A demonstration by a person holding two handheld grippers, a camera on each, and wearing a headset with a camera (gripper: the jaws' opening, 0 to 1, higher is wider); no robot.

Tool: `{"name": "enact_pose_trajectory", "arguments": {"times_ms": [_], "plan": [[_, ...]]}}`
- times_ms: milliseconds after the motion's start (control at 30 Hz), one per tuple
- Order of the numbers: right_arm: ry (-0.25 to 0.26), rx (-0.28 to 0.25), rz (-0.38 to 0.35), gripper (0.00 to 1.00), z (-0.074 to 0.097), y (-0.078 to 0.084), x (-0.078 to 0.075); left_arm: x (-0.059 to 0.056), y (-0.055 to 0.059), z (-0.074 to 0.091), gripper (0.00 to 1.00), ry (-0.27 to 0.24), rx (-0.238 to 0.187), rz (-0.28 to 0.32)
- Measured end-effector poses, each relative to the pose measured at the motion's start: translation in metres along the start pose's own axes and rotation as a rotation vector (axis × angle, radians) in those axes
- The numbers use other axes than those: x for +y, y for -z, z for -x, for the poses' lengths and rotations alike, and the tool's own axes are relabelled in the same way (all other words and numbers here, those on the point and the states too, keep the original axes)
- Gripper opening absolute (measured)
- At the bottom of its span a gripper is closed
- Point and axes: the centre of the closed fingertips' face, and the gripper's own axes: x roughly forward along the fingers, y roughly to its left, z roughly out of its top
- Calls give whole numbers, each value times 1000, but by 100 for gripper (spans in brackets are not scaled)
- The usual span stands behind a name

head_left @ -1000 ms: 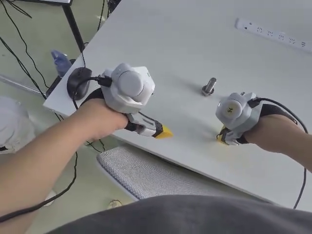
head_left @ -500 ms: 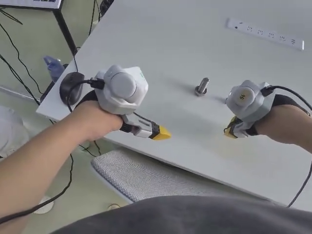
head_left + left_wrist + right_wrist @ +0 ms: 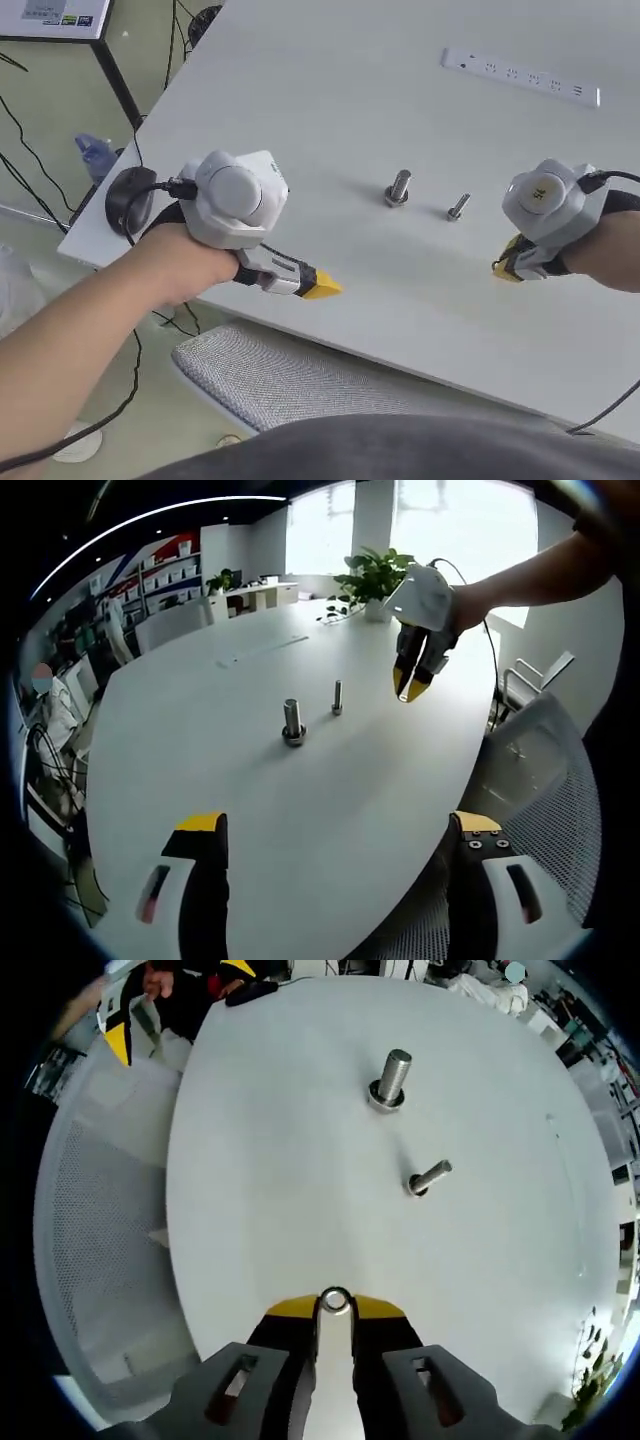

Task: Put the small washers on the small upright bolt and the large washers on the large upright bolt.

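Because the washer looks light, stiff and slippery, the right gripper pinches its rim between its fingers; small bolt at one o'clock; left gripper gapes empty.

Raised rt gripper from low at the table edge, in front of lg bolt; now clear of the surface & further right, well apart from that bolt. Came up w/ sm washer pinched between jaw tips. Uncovered sm bolt, hidden behind that gripper 1 s ago, now seen just beside lg bolt.
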Motion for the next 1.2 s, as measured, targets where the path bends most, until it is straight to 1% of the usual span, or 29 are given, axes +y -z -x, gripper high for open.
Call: {"name": "enact_pose_trajectory", "arguments": {"times_ms": [67,200,300,367,500,600,700,800,900,1067,1133,1200], "plan": [[7,6,-4,12,2,3,-6,0,-2,0,92,6,-6,5],[12,-3,-16,12,7,4,-18,2,-3,-1,93,5,-3,5],[14,-17,-34,12,11,1,-27,2,-3,-2,93,8,0,5],[23,-17,-34,12,12,-1,-33,2,-1,-3,92,9,12,3],[28,-23,-43,12,15,-6,-43,3,-1,-3,93,5,4,9],[33,-29,-41,12,17,-11,-48,5,-4,-3,94,1,-9,14],[36,-41,-41,12,20,-20,-54,8,-5,-3,95,-6,-20,12],[41,-47,-28,12,22,-28,-60,9,-4,-3,94,-5,-14,16],[44,-55,-27,12,24,-37,-69,9,-4,-4,95,-7,-16,21],[49,-61,-9,12,27,-50,-77,9,-4,-5,96,-3,-17,28],[43,-68,-5,12,25,-52,-81,8,-4,-6,97,-1,-18,32],[39,-69,-2,12,21,-57,-80,8,-3,-7,97,0,-16,34]]}}
